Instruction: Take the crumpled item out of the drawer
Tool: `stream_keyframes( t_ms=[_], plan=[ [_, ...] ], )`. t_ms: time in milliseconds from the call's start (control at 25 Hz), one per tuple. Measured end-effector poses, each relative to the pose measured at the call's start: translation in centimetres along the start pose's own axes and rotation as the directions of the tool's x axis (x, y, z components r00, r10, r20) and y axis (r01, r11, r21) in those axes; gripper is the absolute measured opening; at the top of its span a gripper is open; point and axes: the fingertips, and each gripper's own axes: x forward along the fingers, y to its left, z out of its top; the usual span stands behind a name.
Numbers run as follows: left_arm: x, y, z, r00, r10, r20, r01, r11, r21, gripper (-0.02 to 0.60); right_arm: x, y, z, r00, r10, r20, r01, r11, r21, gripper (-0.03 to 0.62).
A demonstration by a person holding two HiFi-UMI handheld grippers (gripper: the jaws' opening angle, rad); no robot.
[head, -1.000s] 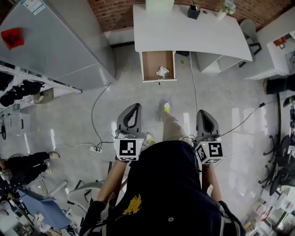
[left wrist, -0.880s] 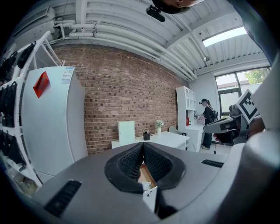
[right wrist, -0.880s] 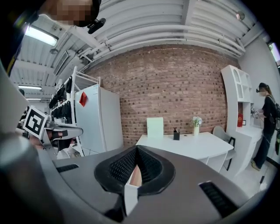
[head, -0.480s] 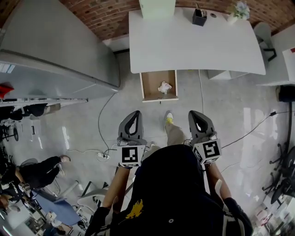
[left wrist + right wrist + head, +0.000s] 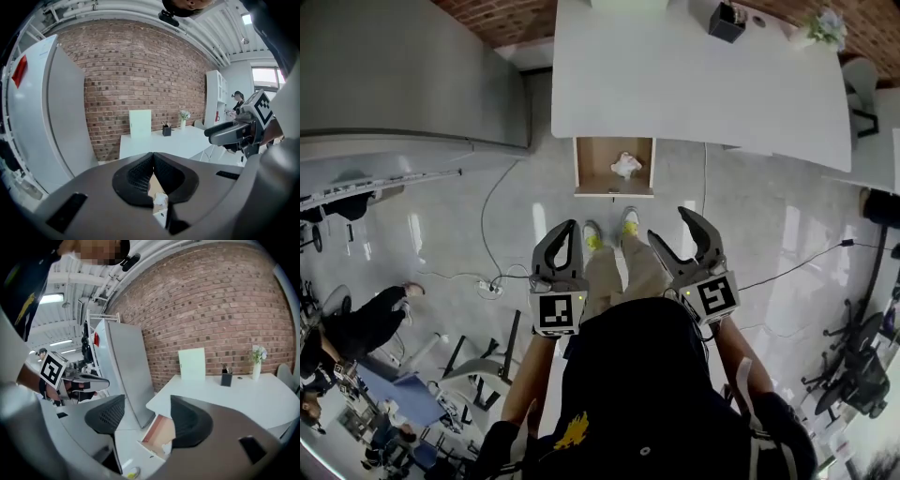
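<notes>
White crumpled paper (image 5: pixel 626 165) in open wooden drawer (image 5: pixel 578 167) at front edge of white desk (image 5: pixel 694 84), left gripper (image 5: pixel 567 228) jaws together, right gripper (image 5: pixel 670 232) jaws opening, nothing between, both short of drawer front

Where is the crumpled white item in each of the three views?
Head view: crumpled item upper centre, inside the open drawer.
Left gripper view: item low centre, small glimpse.
Right gripper view: item low centre, partly hidden.
Shared landmark: the wooden drawer.

The floor (image 5: pixel 441 244) is glossy and pale, mirroring lights; the wall (image 5: pixel 140 70) is rough red brick. The desk (image 5: pixel 675 84) looks smooth matt white, its drawer (image 5: pixel 592 165) brown wood inside, the crumpled item (image 5: pixel 626 166) papery.
</notes>
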Motion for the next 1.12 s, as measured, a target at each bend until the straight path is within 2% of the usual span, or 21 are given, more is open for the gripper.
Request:
stream_keyframes(
  t_ms=[40,120,240,440,560,640,800,960,1120],
  plan=[
    [0.1,0.2,-0.2,1.0,0.017,-0.003,-0.017,0.999,-0.037,0.017,0.6,0.1,-0.4,1.0,0.017,-0.01,-0.017,1.0,0.004,0.333],
    [0.1,0.6,-0.8,0.999,0.048,-0.011,-0.049,0.993,-0.105,0.017,1.7,0.0,-1.9,0.998,0.032,-0.056,-0.033,0.999,-0.025,0.333],
    [0.5,1.4,-3.3,1.0,0.021,-0.018,-0.022,0.998,-0.062,0.017,4.4,0.2,-4.5,0.993,0.029,-0.11,-0.036,0.998,-0.061,0.333],
    [2.2,4.0,-6.4,1.0,0.018,-0.02,-0.019,0.998,-0.053,0.017,10.0,-1.0,-10.5,0.971,0.013,-0.238,-0.025,0.998,-0.05,0.333],
    [3.6,6.0,-8.3,0.998,0.064,-0.021,-0.066,0.991,-0.119,0.017,13.3,-1.5,-13.6,0.953,0.014,-0.303,-0.031,0.998,-0.051,0.333],
    [4.9,6.4,-10.0,0.997,0.062,-0.034,-0.066,0.989,-0.13,0.017,15.0,-2.4,-15.5,0.943,0.004,-0.333,-0.026,0.998,-0.06,0.333],
    [8.5,6.4,-15.4,0.997,0.024,-0.072,-0.03,0.996,-0.081,0.017,17.3,-3.8,-20.3,0.91,-0.015,-0.415,-0.02,0.997,-0.079,0.333],
    [12.4,6.5,-20.6,0.992,-0.017,-0.128,0.002,0.994,-0.111,0.017,20.6,-5.0,-26.3,0.871,-0.036,-0.491,0.016,0.999,-0.044,0.333],
    [15.0,6.4,-23.8,0.987,-0.04,-0.154,0.023,0.994,-0.11,0.017,23.8,-6.9,-33.0,0.806,-0.102,-0.583,0.086,0.995,-0.056,0.331]
  ],
)
